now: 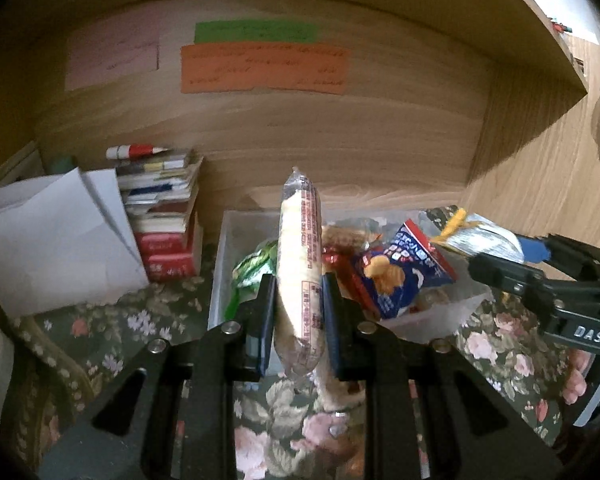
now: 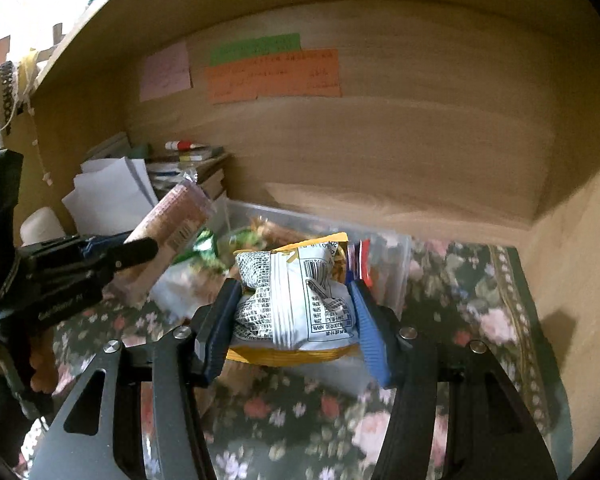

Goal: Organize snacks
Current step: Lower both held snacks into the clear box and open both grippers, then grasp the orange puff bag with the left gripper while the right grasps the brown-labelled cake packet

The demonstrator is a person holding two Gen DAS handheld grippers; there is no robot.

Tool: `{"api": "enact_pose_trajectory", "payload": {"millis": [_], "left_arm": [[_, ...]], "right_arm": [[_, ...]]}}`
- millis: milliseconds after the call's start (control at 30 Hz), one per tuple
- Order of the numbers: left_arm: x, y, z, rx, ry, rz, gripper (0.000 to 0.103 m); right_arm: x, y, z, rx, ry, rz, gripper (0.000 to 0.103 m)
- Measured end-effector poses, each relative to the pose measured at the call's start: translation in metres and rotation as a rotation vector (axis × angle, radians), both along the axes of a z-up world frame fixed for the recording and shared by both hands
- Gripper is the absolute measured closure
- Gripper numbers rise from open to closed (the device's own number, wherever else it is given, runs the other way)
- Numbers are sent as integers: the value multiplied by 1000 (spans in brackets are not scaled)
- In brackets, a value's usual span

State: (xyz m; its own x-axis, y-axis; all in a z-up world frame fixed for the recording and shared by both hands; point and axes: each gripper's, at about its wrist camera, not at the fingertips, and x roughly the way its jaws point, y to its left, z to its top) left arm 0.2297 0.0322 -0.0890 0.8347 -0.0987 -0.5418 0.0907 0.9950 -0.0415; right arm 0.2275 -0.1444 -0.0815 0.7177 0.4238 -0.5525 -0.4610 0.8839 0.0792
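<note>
My left gripper point(image 1: 298, 296) is shut on a long clear-wrapped pack of pale biscuits point(image 1: 300, 264), held upright over the near end of a clear plastic bin point(image 1: 230, 240). The bin holds several snacks, among them a blue packet point(image 1: 400, 276) and a green one point(image 1: 252, 264). My right gripper point(image 2: 296, 308) is shut on a white and yellow snack bag point(image 2: 296, 304), held above the bin's near edge point(image 2: 396, 264). The left gripper and its biscuit pack point(image 2: 172, 228) show at the left of the right wrist view. The right gripper with its bag point(image 1: 480, 236) shows at the right of the left wrist view.
The bin stands on a floral cloth point(image 1: 112, 320) inside a wooden cubby. A stack of books point(image 1: 164, 216) and white papers point(image 1: 56, 240) sit at the left. Coloured notes point(image 1: 264, 68) are stuck on the back wall. A wooden side wall point(image 2: 572, 264) stands at the right.
</note>
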Motion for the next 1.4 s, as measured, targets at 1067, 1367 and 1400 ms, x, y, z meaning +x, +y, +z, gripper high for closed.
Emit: {"api": "enact_pose_trajectory", "payload": {"millis": [1067, 1367, 1400], "left_arm": [[36, 12, -5, 20, 36, 54, 42], [-9, 8, -7, 15, 39, 46, 20], [-14, 6, -10, 13, 48, 44, 18]], "right_arm": [[63, 45, -11, -93, 47, 19, 27], [15, 21, -1, -69, 12, 28, 21], [9, 17, -1, -66, 12, 27, 20]]}}
